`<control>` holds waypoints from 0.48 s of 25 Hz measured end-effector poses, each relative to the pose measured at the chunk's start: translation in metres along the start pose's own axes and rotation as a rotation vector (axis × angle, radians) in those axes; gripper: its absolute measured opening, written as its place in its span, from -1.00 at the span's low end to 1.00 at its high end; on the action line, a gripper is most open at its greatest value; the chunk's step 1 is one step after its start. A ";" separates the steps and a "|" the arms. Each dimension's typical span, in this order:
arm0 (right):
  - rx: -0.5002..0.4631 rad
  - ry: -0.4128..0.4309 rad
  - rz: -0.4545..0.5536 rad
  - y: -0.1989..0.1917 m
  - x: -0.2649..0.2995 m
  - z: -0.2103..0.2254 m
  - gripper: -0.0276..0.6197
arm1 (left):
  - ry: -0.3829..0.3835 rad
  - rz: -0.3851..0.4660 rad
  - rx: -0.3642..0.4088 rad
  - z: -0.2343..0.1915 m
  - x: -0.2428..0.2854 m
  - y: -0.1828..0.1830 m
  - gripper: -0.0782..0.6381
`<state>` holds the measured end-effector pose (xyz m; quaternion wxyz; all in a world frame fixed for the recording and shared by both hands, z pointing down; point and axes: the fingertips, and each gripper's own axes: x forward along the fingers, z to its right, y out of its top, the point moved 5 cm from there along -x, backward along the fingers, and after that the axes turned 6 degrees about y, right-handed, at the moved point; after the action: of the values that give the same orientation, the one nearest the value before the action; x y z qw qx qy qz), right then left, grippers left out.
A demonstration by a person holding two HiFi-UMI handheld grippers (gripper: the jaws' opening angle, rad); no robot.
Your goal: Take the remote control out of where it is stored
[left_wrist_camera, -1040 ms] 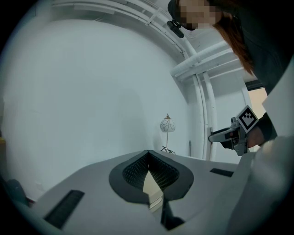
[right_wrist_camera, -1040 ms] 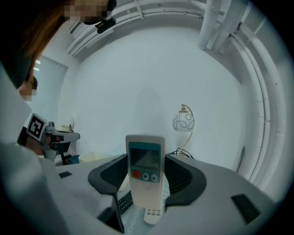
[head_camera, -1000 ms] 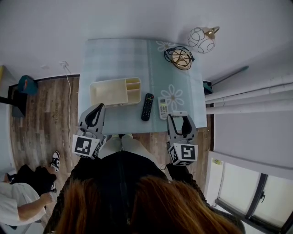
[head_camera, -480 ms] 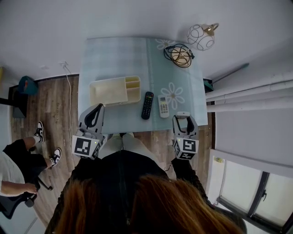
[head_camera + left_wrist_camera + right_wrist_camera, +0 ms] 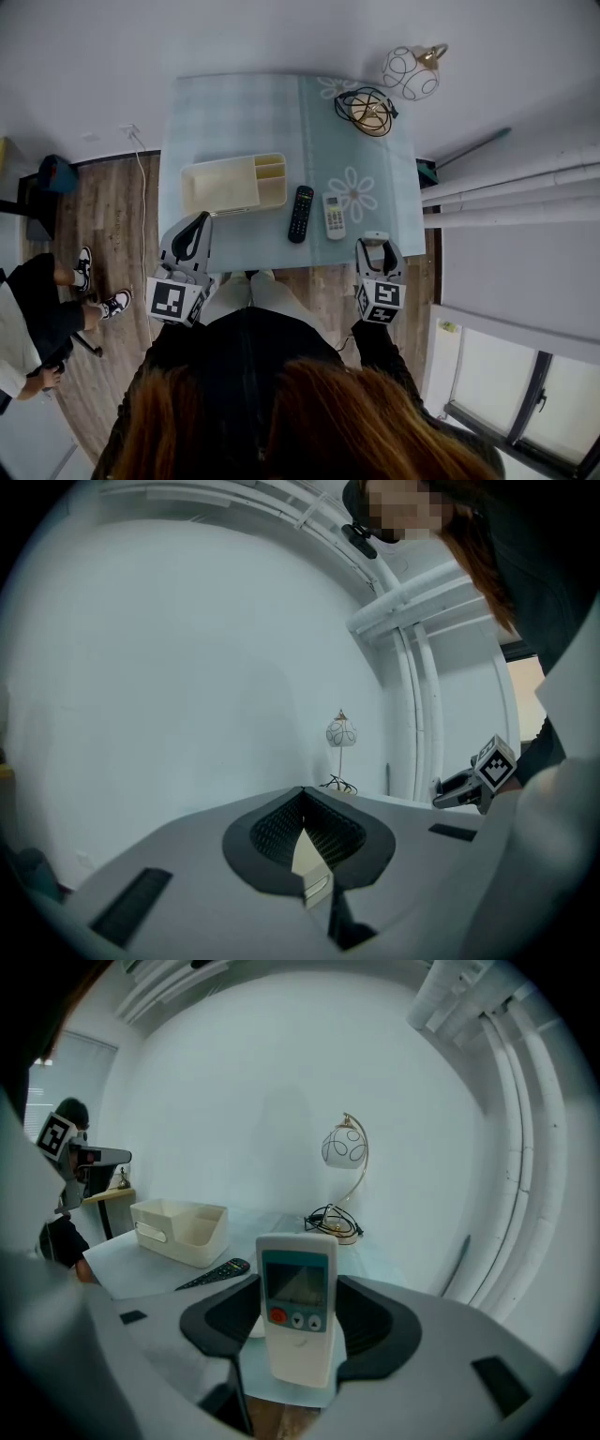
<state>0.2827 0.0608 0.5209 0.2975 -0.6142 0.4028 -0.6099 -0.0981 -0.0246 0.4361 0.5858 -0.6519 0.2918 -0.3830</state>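
A white remote control (image 5: 335, 216) with a small screen lies flat on the pale blue table (image 5: 234, 112), to the right of a black remote control (image 5: 300, 214). A cream storage box (image 5: 232, 184) stands left of both. My right gripper (image 5: 376, 241) hovers open at the table's near edge, just behind and right of the white remote. In the right gripper view that white remote (image 5: 298, 1305) shows between the spread jaws of the right gripper (image 5: 302, 1321), clear of both pads. My left gripper (image 5: 198, 223) is shut and empty, short of the box.
A wire basket (image 5: 366, 111) holding a coiled cable and a globe lamp (image 5: 411, 72) stand at the table's far right corner. White pipes (image 5: 506, 202) run along the right. Another person's legs (image 5: 66, 300) are on the wooden floor at the left.
My right gripper has drawn back from the white remote, right and toward the table's near edge. The remote stays flat on the table. The person on the left has shifted.
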 end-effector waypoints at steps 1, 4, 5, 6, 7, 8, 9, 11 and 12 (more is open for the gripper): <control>0.002 -0.001 -0.002 -0.001 0.001 0.001 -0.12 | 0.000 0.000 0.001 0.000 0.000 0.000 -0.76; 0.011 -0.005 -0.004 -0.004 0.005 0.003 -0.12 | 0.003 0.001 0.004 0.001 -0.001 0.000 -0.76; 0.015 -0.006 -0.003 -0.004 0.006 0.004 -0.12 | 0.005 0.000 0.004 0.000 -0.001 0.000 -0.76; 0.021 -0.007 -0.003 -0.004 0.007 0.005 -0.12 | 0.008 -0.001 0.004 0.000 -0.002 0.000 -0.76; 0.029 -0.008 -0.004 -0.004 0.008 0.006 -0.12 | 0.010 -0.002 0.004 0.000 -0.002 0.000 -0.76; 0.039 -0.008 -0.004 -0.003 0.009 0.007 -0.12 | 0.012 -0.003 0.005 -0.001 -0.003 0.000 -0.76; 0.049 -0.009 -0.004 -0.003 0.010 0.009 -0.12 | 0.014 -0.003 0.005 -0.001 -0.003 0.000 -0.76; 0.066 -0.012 -0.003 -0.003 0.011 0.012 -0.12 | 0.017 -0.002 0.007 -0.001 -0.004 0.001 -0.76; 0.070 -0.012 -0.003 -0.003 0.012 0.013 -0.12 | 0.018 -0.002 0.008 -0.001 -0.004 0.001 -0.76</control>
<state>0.2953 0.0502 0.5288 0.3205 -0.6076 0.3784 -0.6205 -0.1016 -0.0218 0.4345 0.5855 -0.6461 0.2950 -0.3907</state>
